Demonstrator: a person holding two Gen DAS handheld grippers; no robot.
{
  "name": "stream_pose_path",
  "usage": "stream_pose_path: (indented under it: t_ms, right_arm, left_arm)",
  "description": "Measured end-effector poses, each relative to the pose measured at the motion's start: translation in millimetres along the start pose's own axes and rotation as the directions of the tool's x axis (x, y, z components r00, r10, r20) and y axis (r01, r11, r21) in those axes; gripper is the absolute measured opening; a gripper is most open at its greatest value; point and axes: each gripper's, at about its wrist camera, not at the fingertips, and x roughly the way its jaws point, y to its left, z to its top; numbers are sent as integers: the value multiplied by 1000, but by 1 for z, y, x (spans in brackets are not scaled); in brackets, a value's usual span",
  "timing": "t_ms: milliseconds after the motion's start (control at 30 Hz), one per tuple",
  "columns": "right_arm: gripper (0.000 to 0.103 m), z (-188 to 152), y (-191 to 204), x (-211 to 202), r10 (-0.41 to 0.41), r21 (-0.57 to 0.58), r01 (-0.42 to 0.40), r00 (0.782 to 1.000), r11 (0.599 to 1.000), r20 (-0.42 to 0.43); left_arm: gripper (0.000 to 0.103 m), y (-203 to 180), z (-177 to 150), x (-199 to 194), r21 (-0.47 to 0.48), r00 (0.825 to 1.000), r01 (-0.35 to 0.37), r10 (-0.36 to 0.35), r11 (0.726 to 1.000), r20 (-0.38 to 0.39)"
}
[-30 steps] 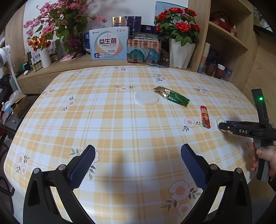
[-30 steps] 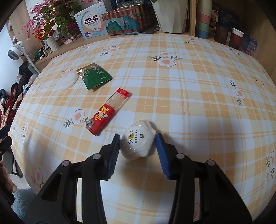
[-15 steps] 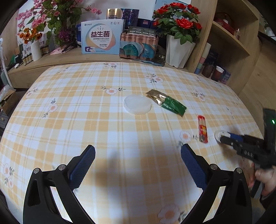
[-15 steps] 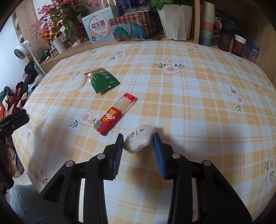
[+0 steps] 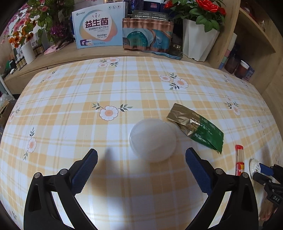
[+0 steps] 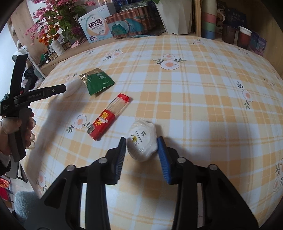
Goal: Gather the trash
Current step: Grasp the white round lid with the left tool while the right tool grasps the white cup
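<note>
A white shell-shaped packet lies on the checked tablecloth between the pads of my right gripper. The jaws are opening and the pads stand close beside it, not pressing. A red-capped clear tube lies just left of it. Farther off are a green and gold sachet and a white round lid. My left gripper hangs open just short of the lid, with nothing between its fingers. The sachet, tube and packet lie to its right.
Behind the table, a wooden shelf carries a blue and white box, a copper-coloured pack, a white pot of red roses and pink flowers. Cups stand at the back right. A person's hand holds the left gripper's handle.
My left gripper has moved forward across the table, up to the white lid. My right gripper closed in on the packet, which turned, and then widened again without moving away.
</note>
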Motion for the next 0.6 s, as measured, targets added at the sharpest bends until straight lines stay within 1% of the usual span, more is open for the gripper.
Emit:
stream_pose_path:
  t_ms: [167, 200, 233, 333, 400, 467, 533, 600]
  right_arm:
    - [45, 8, 5, 6, -25, -49, 25, 1000, 998, -10]
    - [40, 8, 8, 7, -43, -69, 42, 999, 997, -13]
    - [39, 7, 12, 7, -67, -104, 66, 998, 992, -15]
    - [39, 3, 19, 5, -78, -156, 75, 997, 985, -11]
    - [39, 1, 22, 1, -89, -182, 90, 996, 979, 18]
    - [39, 1, 23, -3, -79, -182, 84, 996, 980, 32]
    - [39, 2, 22, -8, -54, -160, 60, 998, 985, 41]
    - [39, 3, 21, -11, -40, -145, 47, 998, 988, 50]
  left_arm:
    - [97, -1, 0, 6, 28, 1000, -1, 1, 1000, -8]
    - [97, -2, 0, 8, 31, 1000, -2, 2, 1000, -9]
    - [97, -1, 0, 9, 29, 1000, 2, -1, 1000, -11]
    - [97, -2, 1, 13, 25, 1000, 12, -11, 1000, -21]
    - [97, -5, 2, 16, 41, 1000, 5, -4, 999, -26]
    - [97, -8, 4, 20, 54, 1000, 1, 1, 999, -30]
    - [97, -12, 6, 24, 68, 999, -6, 9, 998, -39]
    - [97, -17, 6, 31, 93, 998, -24, 29, 995, -54]
